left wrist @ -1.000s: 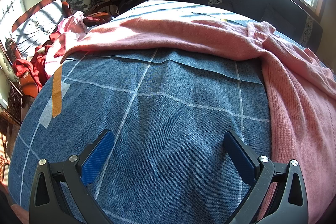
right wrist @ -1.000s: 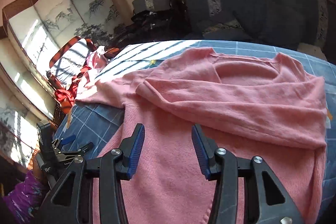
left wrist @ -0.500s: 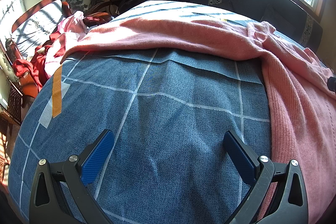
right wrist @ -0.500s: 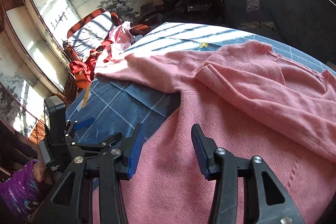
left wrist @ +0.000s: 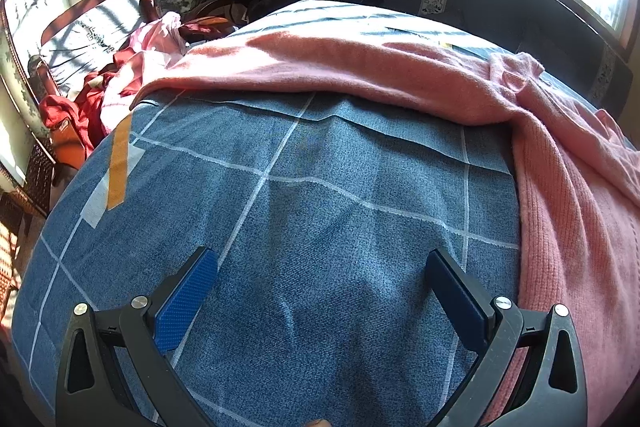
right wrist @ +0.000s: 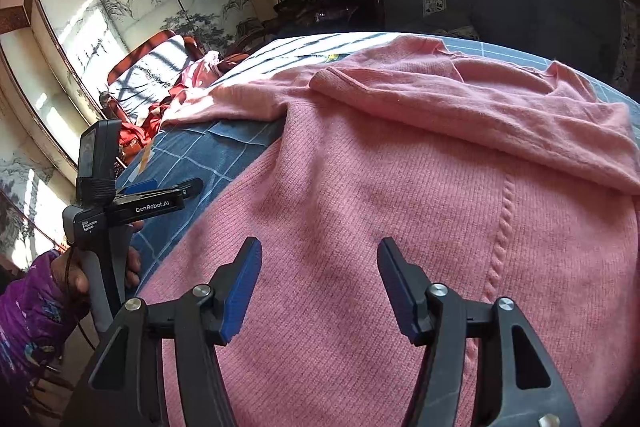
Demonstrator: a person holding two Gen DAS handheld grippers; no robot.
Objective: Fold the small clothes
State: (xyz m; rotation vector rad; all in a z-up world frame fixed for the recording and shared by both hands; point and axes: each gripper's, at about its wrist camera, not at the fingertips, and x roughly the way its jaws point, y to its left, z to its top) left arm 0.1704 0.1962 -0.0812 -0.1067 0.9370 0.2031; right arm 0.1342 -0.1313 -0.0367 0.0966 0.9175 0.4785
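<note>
Right gripper [right wrist: 320,275], jaws just widening and empty, is hovering over the pink sweater [right wrist: 400,187]. Left gripper [left wrist: 320,291] is gaping wide over the blue cloth [left wrist: 320,207]. Pinching the thick knit may be dragging both layers, undoing the folded sleeve [right wrist: 460,107].

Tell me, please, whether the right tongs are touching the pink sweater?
Cannot tell. In the right wrist view the open right tongs sit over the pink sweater with nothing gripped, but no gap or contact shows plainly.

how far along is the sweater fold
Done: one sleeve already lies folded across the pink sweater. In hand: nothing; the right gripper, jaws just opened wider, hovers over the body, and the left gripper is open above the blue cloth. Left: the other sleeve and the body fold.
</note>
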